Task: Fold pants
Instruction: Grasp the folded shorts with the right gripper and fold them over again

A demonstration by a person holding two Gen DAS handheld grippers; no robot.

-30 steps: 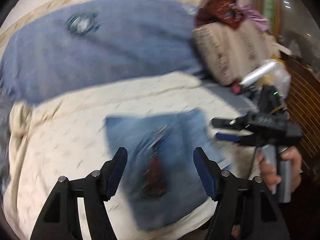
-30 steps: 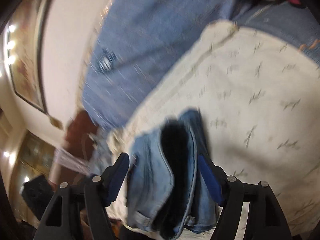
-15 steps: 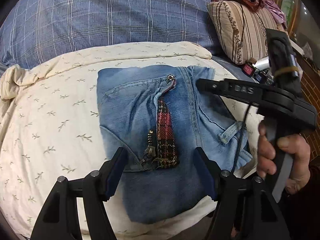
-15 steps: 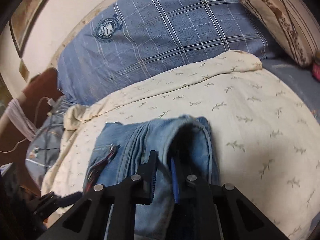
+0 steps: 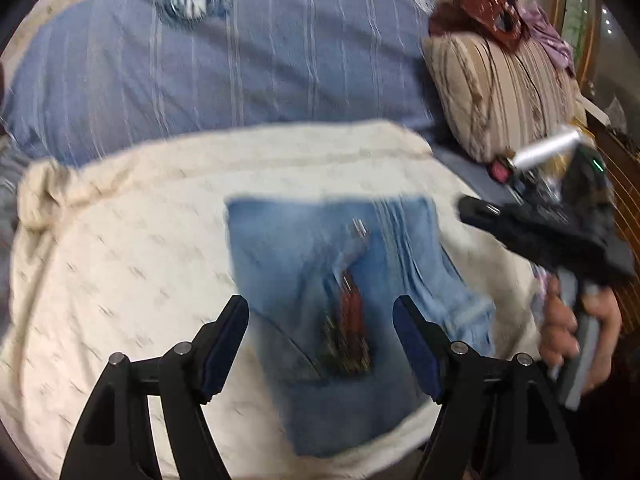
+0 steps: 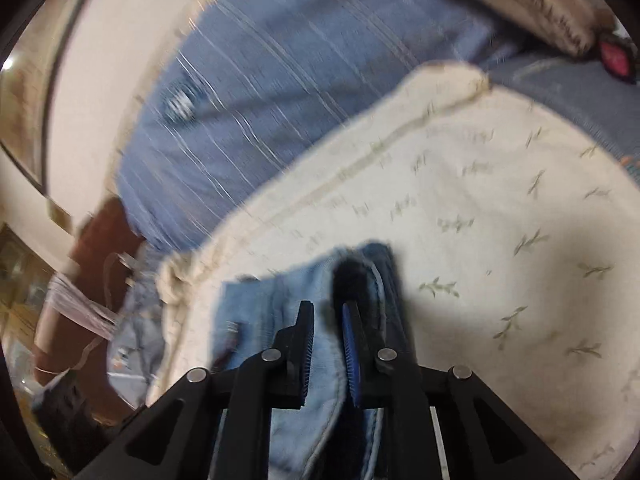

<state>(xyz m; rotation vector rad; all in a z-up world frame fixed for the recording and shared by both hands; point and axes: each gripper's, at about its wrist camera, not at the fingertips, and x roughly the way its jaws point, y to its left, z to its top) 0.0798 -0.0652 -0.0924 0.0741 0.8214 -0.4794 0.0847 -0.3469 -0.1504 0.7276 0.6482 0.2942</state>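
Observation:
The folded blue jeans (image 5: 316,264) lie on a cream leaf-print cover (image 5: 128,264), fly and red plaid lining facing up. My left gripper (image 5: 320,320) is open and hovers over the near part of the jeans, holding nothing. My right gripper (image 5: 472,210) reaches in from the right at the jeans' right edge. In the right wrist view the right gripper (image 6: 327,340) has its jaws nearly closed, with a fold of the jeans (image 6: 256,300) running between them. Both views are blurred by motion.
A blue plaid blanket (image 5: 208,64) lies behind the cream cover (image 6: 480,208). A striped beige pillow (image 5: 492,92) with a dark red bag (image 5: 480,8) on it sits at the right. Small items (image 5: 536,152) lie beside the pillow. A brown chair shows at the left (image 6: 84,248).
Both views have swung and blurred. The left gripper pulled back from the jeans and stays open. The right gripper, open a second ago, closed on the jeans' fold and stays there.

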